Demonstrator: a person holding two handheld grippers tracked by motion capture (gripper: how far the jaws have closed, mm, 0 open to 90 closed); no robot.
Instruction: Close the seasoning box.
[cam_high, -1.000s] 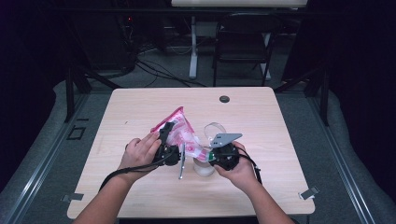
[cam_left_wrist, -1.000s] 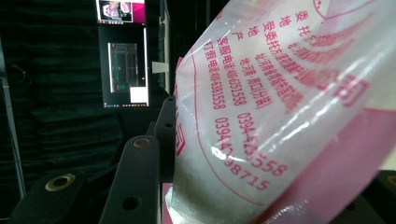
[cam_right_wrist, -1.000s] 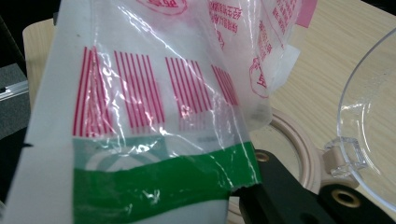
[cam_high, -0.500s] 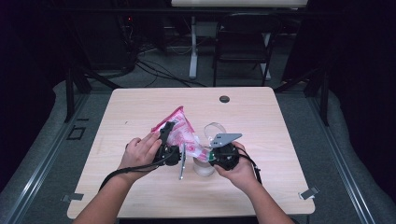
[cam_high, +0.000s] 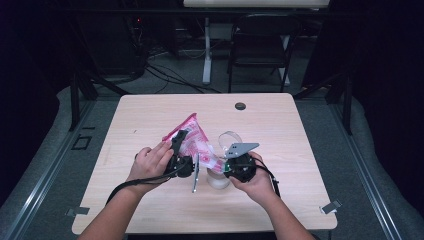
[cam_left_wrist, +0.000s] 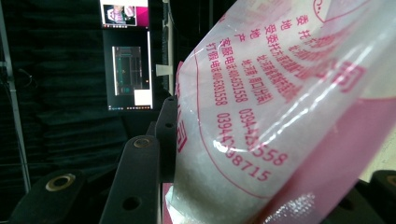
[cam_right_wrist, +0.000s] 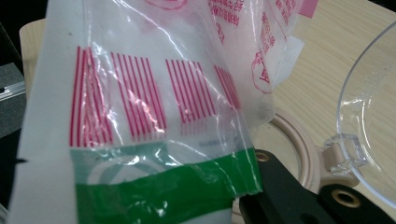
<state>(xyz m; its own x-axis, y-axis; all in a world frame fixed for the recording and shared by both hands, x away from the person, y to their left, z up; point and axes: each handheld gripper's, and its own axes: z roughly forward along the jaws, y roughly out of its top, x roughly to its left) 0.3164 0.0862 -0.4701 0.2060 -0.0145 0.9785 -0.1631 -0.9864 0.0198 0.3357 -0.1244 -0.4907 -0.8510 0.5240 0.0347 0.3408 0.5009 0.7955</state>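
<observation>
A pink and white printed plastic bag (cam_high: 194, 141) hangs tilted above the table, its low end over a round beige container (cam_high: 218, 181) whose clear hinged lid (cam_high: 229, 137) stands open. My left gripper (cam_high: 185, 144) is shut on the bag's upper body; in the left gripper view the bag (cam_left_wrist: 280, 93), with white grains inside, sits between the jaws of the left gripper (cam_left_wrist: 261, 196). My right gripper (cam_high: 222, 164) is shut on the bag's lower end. In the right gripper view the bag (cam_right_wrist: 154, 93) with its green strip (cam_right_wrist: 163, 186) covers one jaw, beside the container rim (cam_right_wrist: 299, 144) and lid (cam_right_wrist: 369, 116).
The light wooden table (cam_high: 300, 150) has a small black round disc (cam_high: 240, 106) near its far edge. A dark chair (cam_high: 260, 50) and cables stand on the floor beyond the table.
</observation>
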